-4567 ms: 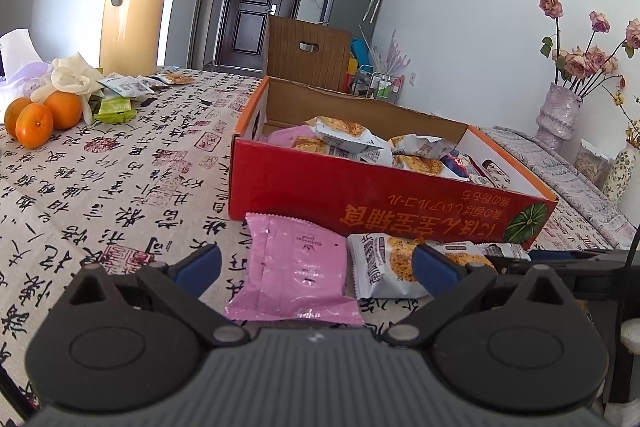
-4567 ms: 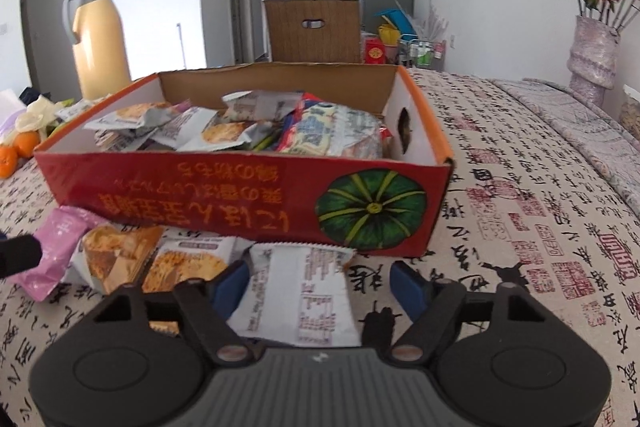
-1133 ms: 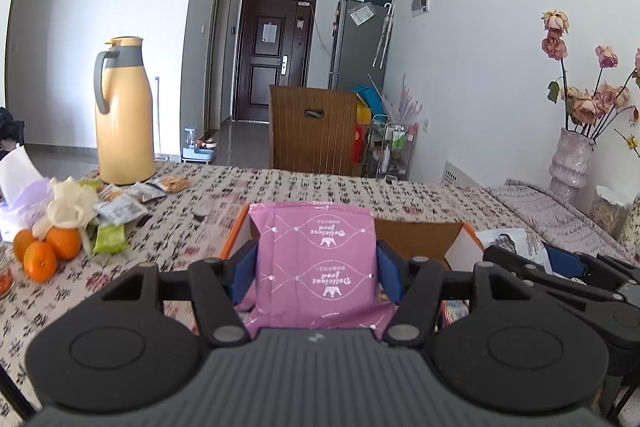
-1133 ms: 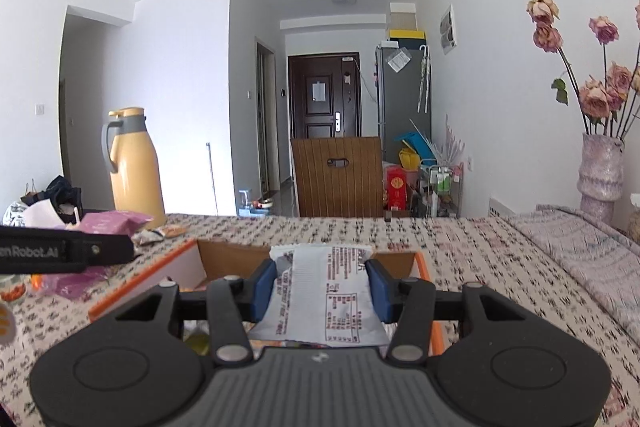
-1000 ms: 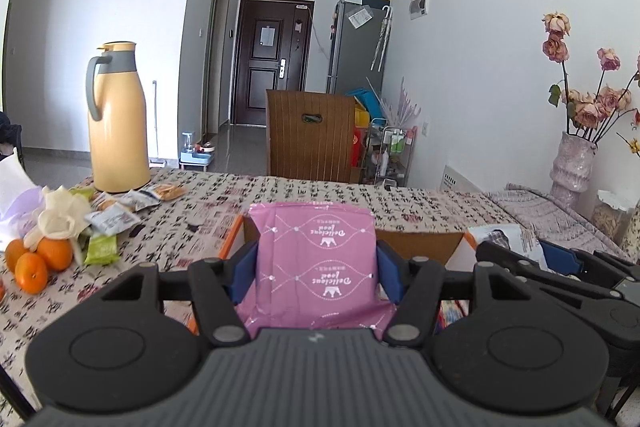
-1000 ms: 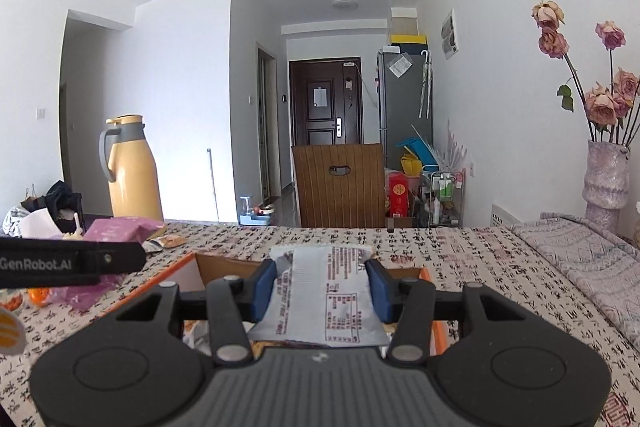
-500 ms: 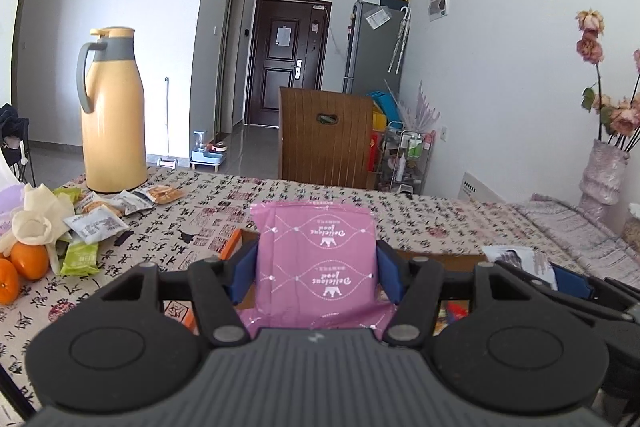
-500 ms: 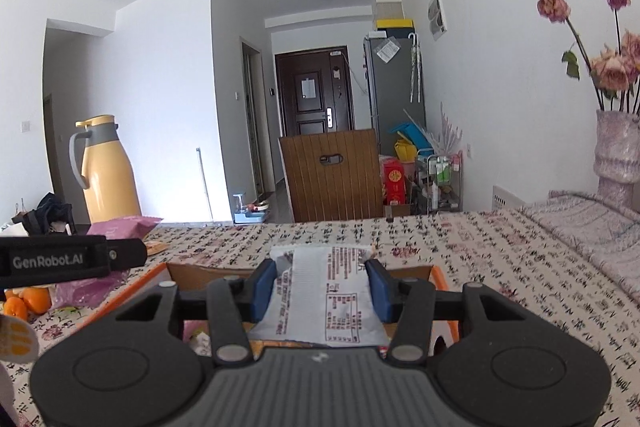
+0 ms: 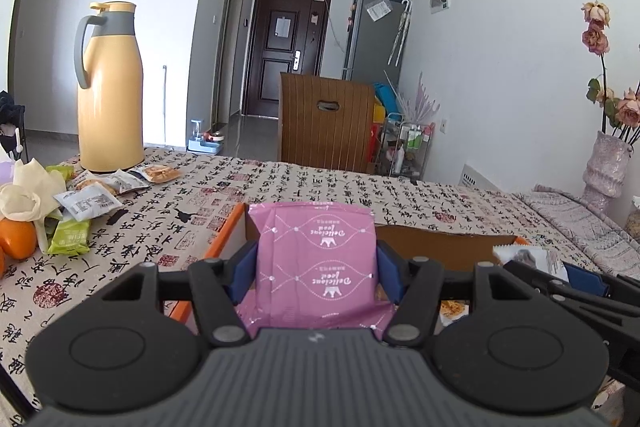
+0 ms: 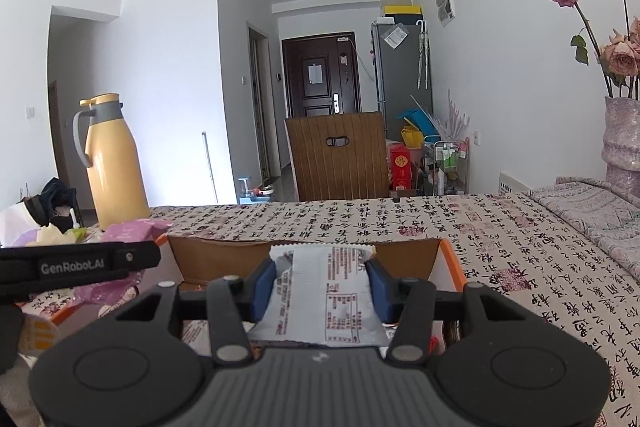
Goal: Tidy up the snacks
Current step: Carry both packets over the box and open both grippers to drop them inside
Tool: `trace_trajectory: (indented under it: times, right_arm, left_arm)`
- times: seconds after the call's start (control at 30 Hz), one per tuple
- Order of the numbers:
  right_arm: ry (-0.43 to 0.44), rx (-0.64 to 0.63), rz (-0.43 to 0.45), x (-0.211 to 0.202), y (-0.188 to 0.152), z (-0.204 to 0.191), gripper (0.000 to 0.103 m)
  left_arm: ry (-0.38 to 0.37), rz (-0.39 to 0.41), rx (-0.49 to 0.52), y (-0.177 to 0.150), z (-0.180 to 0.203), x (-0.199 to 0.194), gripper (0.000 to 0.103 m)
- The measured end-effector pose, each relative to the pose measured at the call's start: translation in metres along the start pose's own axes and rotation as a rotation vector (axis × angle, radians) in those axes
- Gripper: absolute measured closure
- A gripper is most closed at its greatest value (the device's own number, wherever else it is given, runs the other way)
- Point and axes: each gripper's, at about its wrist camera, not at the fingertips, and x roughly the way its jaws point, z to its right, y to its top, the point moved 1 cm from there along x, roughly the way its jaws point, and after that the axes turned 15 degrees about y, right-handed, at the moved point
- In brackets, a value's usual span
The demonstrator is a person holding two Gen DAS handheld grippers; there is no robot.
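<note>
Sitting low in both frames, the box (image 9: 444, 242) waits under two held snacks; the left gripper (image 9: 316, 271) pinches the pink pack (image 9: 316, 267) mid-frame, the right gripper (image 10: 321, 290) the white pack (image 10: 322, 301); both look light, soft, crinkly, best gripped across the flat middle

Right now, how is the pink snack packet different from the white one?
The pink packet is plain pink with a white dotted pattern and little crowns; the white packet is pale and covered in small printed text. The pink packet sits in the left hand-held gripper, the white packet in the right hand-held gripper. Both are flat sealed packets, clamped by their side edges and held above the open cardboard box.
</note>
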Motion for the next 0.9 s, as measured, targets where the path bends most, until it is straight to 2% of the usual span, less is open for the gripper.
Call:
trace_trajectory:
  times: [0.03,0.07,0.13,0.2,0.27,0.43,0.9]
  right_arm:
    - [-0.002,0.003,-0.005,0.001,0.000,0.000,0.053]
    - [0.001,0.010,-0.013,0.001,-0.001,0.001,0.049]
    - [0.003,0.019,-0.019,0.000,-0.002,0.002,0.038]
    - [-0.008,0.025,-0.012,-0.002,-0.002,0.004,0.010]
    - [-0.018,0.035,-0.004,-0.003,-0.002,0.006,0.000]
    - [-0.028,0.058,-0.017,0.001,-0.004,0.011,0.000]
    - [-0.044,0.062,-0.027,0.007,-0.002,0.017,0.000]
  left_arm:
    - [0.009,0.004,-0.008,0.000,-0.001,0.000,0.037]
    - [0.021,0.010,-0.017,0.000,-0.002,-0.001,0.034]
    - [0.021,0.021,-0.028,0.001,-0.004,-0.004,0.015]
    - [0.047,0.041,-0.041,0.001,-0.006,-0.007,0.000]
    - [0.061,0.054,-0.055,0.002,-0.009,-0.008,0.000]
    - [0.065,0.031,-0.080,0.003,-0.013,-0.004,0.000]
    - [0.057,0.031,-0.093,0.006,-0.009,-0.007,0.000]
